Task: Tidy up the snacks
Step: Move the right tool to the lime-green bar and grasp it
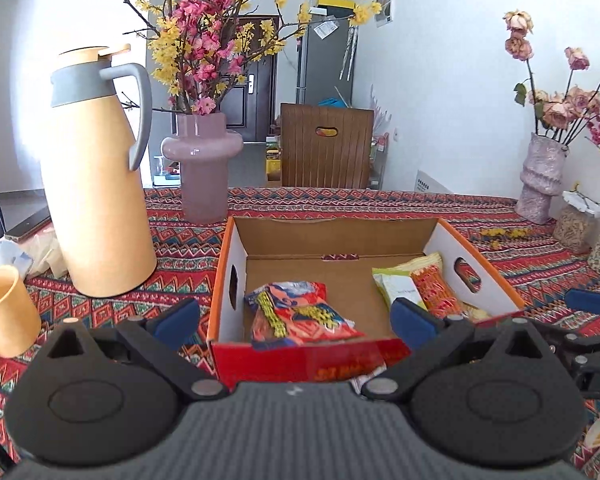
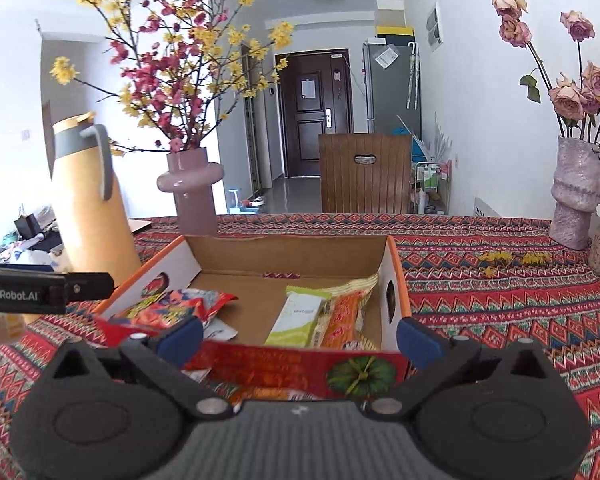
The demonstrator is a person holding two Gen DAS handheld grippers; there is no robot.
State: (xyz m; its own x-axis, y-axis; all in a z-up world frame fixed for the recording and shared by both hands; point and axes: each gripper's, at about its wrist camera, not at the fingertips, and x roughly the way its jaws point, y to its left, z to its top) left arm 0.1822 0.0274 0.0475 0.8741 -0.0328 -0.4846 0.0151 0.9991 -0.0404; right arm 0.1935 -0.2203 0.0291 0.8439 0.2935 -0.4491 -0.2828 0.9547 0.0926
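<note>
An open cardboard box (image 1: 236, 256) with orange edges and a red front sits on the patterned tablecloth; it also shows in the right wrist view (image 2: 392, 276). Inside lie a red and blue snack packet (image 1: 300, 314) on the left, and a green and white bar (image 1: 400, 290) with an orange packet (image 1: 436, 292) on the right. The same items show in the right wrist view: red packet (image 2: 176, 308), green bar (image 2: 298, 314), orange packet (image 2: 342, 320). My left gripper (image 1: 296, 322) is open and empty at the box's front wall. My right gripper (image 2: 300, 336) is open and empty there too.
A tall beige thermos jug (image 1: 96, 184) and a beige cup (image 1: 6, 312) stand left of the box. A pink vase of flowers (image 1: 202, 168) stands behind it. Another vase (image 1: 540, 178) and jars stand at the right. A wooden chair (image 1: 326, 144) is beyond the table.
</note>
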